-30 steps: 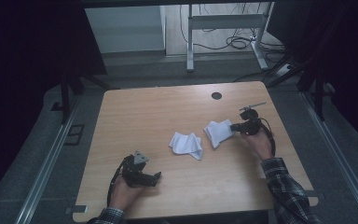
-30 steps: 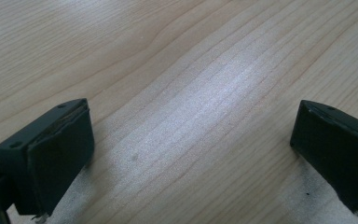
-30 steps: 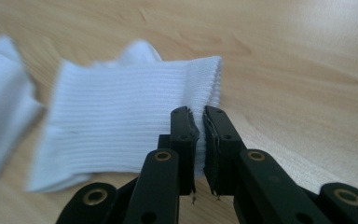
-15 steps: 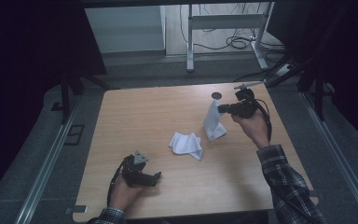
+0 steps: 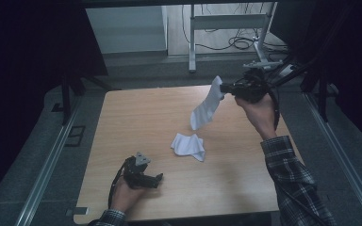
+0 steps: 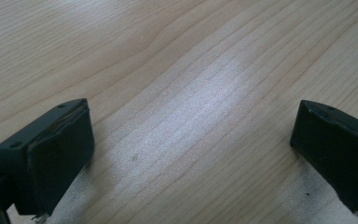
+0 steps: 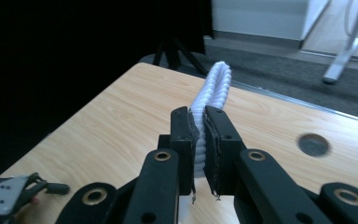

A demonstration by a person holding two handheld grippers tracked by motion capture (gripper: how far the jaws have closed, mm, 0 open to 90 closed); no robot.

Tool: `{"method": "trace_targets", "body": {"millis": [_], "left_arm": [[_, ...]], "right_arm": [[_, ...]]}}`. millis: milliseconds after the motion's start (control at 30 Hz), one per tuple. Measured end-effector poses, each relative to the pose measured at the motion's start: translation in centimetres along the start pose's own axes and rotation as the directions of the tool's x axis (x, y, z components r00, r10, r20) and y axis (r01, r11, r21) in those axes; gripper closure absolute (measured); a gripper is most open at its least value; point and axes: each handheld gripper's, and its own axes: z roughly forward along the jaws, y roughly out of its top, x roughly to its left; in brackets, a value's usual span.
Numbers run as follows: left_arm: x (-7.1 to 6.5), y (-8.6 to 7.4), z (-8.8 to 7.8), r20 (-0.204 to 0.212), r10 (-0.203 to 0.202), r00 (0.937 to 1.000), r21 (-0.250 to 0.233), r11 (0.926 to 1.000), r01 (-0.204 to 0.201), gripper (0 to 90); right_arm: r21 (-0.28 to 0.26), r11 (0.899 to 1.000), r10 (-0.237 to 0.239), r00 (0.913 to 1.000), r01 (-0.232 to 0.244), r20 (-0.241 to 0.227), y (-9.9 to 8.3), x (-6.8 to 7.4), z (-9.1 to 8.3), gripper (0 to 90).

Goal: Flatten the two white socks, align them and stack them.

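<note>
A white sock (image 5: 206, 106) hangs in the air over the back right of the wooden table (image 5: 136, 113), held by its upper end in my right gripper (image 5: 224, 88). In the right gripper view the sock's ribbed edge (image 7: 213, 93) is pinched between the two black jaws of my right gripper (image 7: 199, 137), which is shut on it. A second white sock (image 5: 188, 145) lies crumpled near the table's middle. My left gripper (image 5: 156, 179) rests near the front left of the table, pointing right. Its jaws stand wide apart over bare wood in the left gripper view (image 6: 191, 149), with nothing between them.
A dark round cable hole (image 7: 313, 144) sits in the tabletop near the back edge. Beyond the table are a metal frame leg (image 5: 192, 42) and cables on the floor (image 5: 238, 44). Rails run along both sides of the table (image 5: 47, 165).
My right gripper has lifted the sock off the table, up and toward the back right; the sock now hangs free. The left gripper and the crumpled sock have stayed put.
</note>
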Motion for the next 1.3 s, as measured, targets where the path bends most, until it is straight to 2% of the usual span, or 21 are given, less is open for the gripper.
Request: {"method": "trace_targets", "body": {"millis": [67, 133, 167, 200, 233, 267, 300, 333, 400, 467, 500, 533, 567, 600, 700, 833, 867, 967, 1033, 1200, 1300], "left_arm": [[0.0, 0.0, 0.0, 0.001, -0.004, 1.0000, 0.000, 1.0000, 0.004, 0.0], [0.0, 0.0, 0.0, 0.001, 0.001, 1.0000, 0.001, 1.0000, -0.001, 0.0], [0.0, 0.0, 0.0, 0.001, 0.001, 1.0000, 0.001, 1.0000, -0.001, 0.0], [0.0, 0.0, 0.0, 0.002, 0.001, 1.0000, 0.004, 1.0000, -0.001, 0.0], [0.0, 0.0, 0.0, 0.002, 0.000, 1.0000, 0.003, 1.0000, 0.000, 0.0], [0.0, 0.0, 0.0, 0.002, 0.000, 1.0000, 0.003, 1.0000, 0.000, 0.0], [0.0, 0.0, 0.0, 0.002, 0.000, 1.0000, 0.003, 1.0000, 0.000, 0.0], [0.0, 0.0, 0.0, 0.002, 0.000, 1.0000, 0.003, 1.0000, 0.000, 0.0], [-0.1, 0.0, 0.0, 0.001, -0.008, 1.0000, 0.003, 1.0000, 0.008, 0.0], [-0.1, 0.0, 0.0, 0.001, -0.009, 1.0000, 0.001, 1.0000, 0.009, 0.0], [-0.1, 0.0, 0.0, 0.001, -0.009, 1.0000, 0.001, 1.0000, 0.009, 0.0], [-0.1, 0.0, 0.0, 0.000, -0.009, 1.0000, 0.001, 1.0000, 0.009, 0.0], [-0.1, 0.0, 0.0, 0.000, -0.009, 1.0000, 0.001, 1.0000, 0.009, 0.0], [-0.1, 0.0, 0.0, 0.001, -0.010, 0.9999, 0.001, 0.9999, 0.010, 0.0], [-0.1, 0.0, 0.0, -0.001, -0.005, 1.0000, 0.000, 1.0000, 0.005, 0.0], [0.0, 0.0, 0.0, -0.001, -0.001, 1.0000, 0.003, 1.0000, 0.001, 0.0], [0.0, 0.1, 0.1, -0.005, -0.006, 1.0000, 0.004, 1.0000, 0.006, 0.0], [-0.1, 0.2, 0.1, -0.010, -0.015, 0.9998, 0.003, 0.9999, 0.015, 0.0], [0.0, 0.3, 0.2, -0.015, -0.016, 0.9998, 0.003, 0.9999, 0.016, 0.0], [0.0, 0.4, 0.3, -0.008, -0.013, 0.9999, -0.008, 0.9999, 0.013, 0.6], [0.1, 0.8, 0.1, -0.009, -0.018, 0.9998, -0.006, 0.9998, 0.018, 10.6]], "right_arm": [[0.001, 1.000, 0.009, 0.9999, -0.009, 0.010, -0.4, -0.6, -0.3, 81.4], [0.018, 0.999, 0.050, 0.9979, -0.051, 0.041, -2.2, -2.8, -0.9, 81.3], [0.018, 0.999, 0.050, 0.9979, -0.051, 0.041, -2.2, -2.8, -0.9, 81.3], [0.038, 0.996, 0.076, 0.9953, -0.079, 0.060, -3.8, -4.5, -0.9, 81.2], [0.038, 0.996, 0.076, 0.9953, -0.079, 0.060, -3.8, -4.5, -0.9, 81.2], [0.065, 0.992, 0.102, 0.9911, -0.107, 0.086, -5.7, -6.1, -0.9, 81.2], [0.081, 0.990, 0.108, 0.9887, -0.117, 0.103, -6.6, -6.9, -0.9, 81.2], [0.081, 0.990, 0.108, 0.9887, -0.117, 0.103, -6.6, -6.9, -0.9, 81.2], [0.119, 0.982, 0.129, 0.9793, -0.149, 0.156, -9.5, -9.0, -0.9, 81.0], [0.137, 0.977, 0.138, 0.9731, -0.165, 0.185, -11.2, -10.1, -1.1, 80.8], [0.137, 0.977, 0.138, 0.9731, -0.165, 0.185, -11.2, -10.1, -1.1, 80.8], [0.153, 0.974, 0.133, 0.9676, -0.168, 0.214, -12.8, -10.9, -1.3, 80.7], [0.153, 0.974, 0.133, 0.9676, -0.168, 0.214, -12.8, -10.9, -1.3, 80.7], [0.161, 0.973, 0.128, 0.9630, -0.169, 0.237, -14.2, -11.6, -1.7, 80.5], [0.179, 0.969, 0.118, 0.9547, -0.171, 0.273, -16.0, -12.4, -2.3, 80.4], [0.197, 0.964, 0.115, 0.9500, -0.177, 0.290, -17.8, -13.1, -2.7, 80.3], [0.223, 0.960, 0.096, 0.9465, -0.170, 0.308, -18.9, -13.6, -2.8, 79.7], [0.263, 0.947, 0.095, 0.9427, -0.185, 0.320, -20.3, -14.1, -2.7, 75.5], [0.272, 0.945, 0.084, 0.9392, -0.181, 0.333, -20.7, -14.3, -2.8, 72.0], [0.252, 0.956, 0.060, 0.9415, -0.149, 0.332, -20.7, -14.3, -3.2, 61.3], [0.258, 0.958, 0.032, 0.9408, -0.125, 0.337, -20.7, -14.1, -3.3, 58.3]]}}
